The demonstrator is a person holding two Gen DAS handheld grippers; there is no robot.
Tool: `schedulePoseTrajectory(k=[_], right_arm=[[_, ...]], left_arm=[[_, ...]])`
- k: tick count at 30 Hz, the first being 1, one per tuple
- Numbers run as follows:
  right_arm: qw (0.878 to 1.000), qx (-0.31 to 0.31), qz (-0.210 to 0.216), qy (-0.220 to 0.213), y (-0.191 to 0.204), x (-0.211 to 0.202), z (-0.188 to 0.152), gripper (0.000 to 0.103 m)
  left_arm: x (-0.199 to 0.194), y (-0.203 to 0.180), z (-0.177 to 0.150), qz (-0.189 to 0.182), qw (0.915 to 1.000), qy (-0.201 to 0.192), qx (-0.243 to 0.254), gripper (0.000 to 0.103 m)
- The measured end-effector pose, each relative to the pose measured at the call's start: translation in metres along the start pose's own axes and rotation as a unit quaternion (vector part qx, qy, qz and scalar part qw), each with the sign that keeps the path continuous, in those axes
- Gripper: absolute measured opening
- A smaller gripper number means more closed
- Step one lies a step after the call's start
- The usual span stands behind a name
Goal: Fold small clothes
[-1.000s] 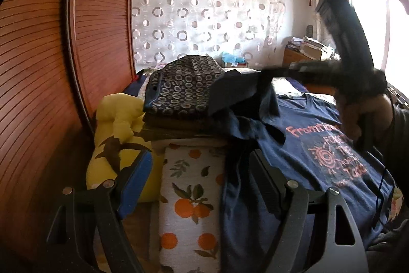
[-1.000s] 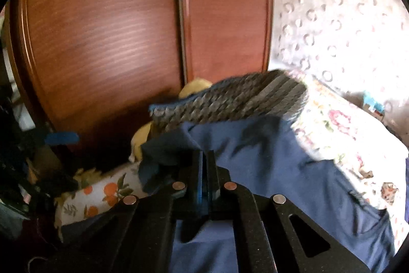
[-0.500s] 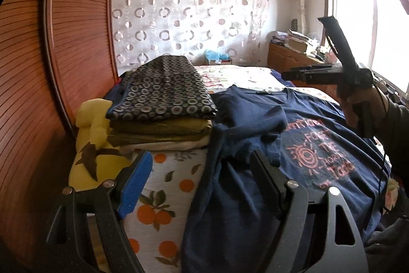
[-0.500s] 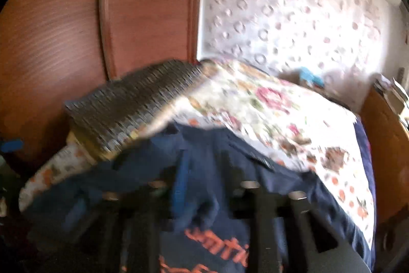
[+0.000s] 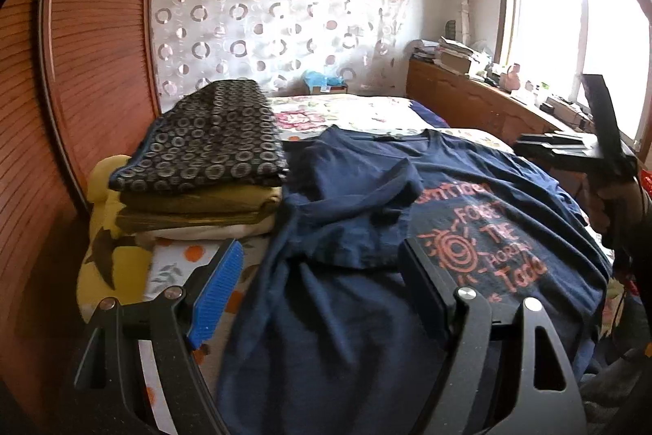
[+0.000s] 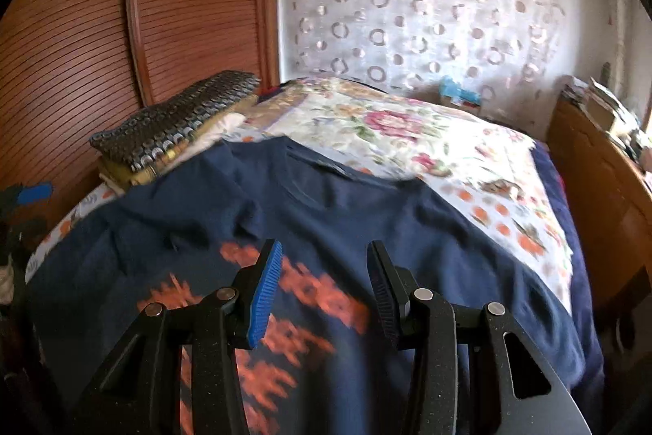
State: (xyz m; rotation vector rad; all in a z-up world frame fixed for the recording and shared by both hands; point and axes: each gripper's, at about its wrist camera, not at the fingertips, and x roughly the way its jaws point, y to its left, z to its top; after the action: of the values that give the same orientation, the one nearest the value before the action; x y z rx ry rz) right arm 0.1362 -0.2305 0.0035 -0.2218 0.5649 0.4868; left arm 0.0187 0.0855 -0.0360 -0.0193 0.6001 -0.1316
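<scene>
A navy T-shirt with orange print lies face up on the bed. Its left sleeve is folded inward over the chest, a little rumpled. My left gripper is open above the shirt's left side near the hem, with nothing between its pads. My right gripper hovers open over the printed chest, also empty. In the left wrist view, the right gripper shows at the right edge with a hand holding it.
A stack of folded clothes topped by a dark ring-patterned piece sits left of the shirt, on a yellow cushion. A wooden wardrobe stands close on the left. A wooden dresser runs along the right.
The right gripper was shut on the sleeve, let it go over the chest, and drew back to the right with jaws open. The left gripper's view swung rightward over the shirt.
</scene>
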Motion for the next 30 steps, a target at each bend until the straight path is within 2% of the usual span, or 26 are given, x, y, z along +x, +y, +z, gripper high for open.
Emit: schedulePoseTrajectory(k=[8,15,18,24,30], right_arm=[[0.997,0.025,-0.071,0.019,-0.021,-0.036,-0.038,0.045],[0.988,0.091,-0.119,0.047,-0.057,-0.058,-0.071,0.045],[0.984,0.109,-0.128,0.064,-0.064,-0.06,-0.077,0.045],[0.977,0.134,-0.133,0.097,-0.051,-0.06,-0.075,0.045],[0.978,0.126,-0.133,0.104,-0.043,-0.075,-0.063,0.045]], left_arm=[[0.015,-0.033,0.001,-0.022,0.9996,0.015,0.012,0.079],[0.029,-0.059,-0.005,-0.042,0.9982,0.034,0.026,0.079],[0.034,-0.067,-0.007,-0.048,0.9976,0.042,0.027,0.079],[0.041,-0.079,-0.011,-0.053,0.9965,0.056,0.033,0.079],[0.041,-0.082,-0.014,-0.057,0.996,0.06,0.034,0.079]])
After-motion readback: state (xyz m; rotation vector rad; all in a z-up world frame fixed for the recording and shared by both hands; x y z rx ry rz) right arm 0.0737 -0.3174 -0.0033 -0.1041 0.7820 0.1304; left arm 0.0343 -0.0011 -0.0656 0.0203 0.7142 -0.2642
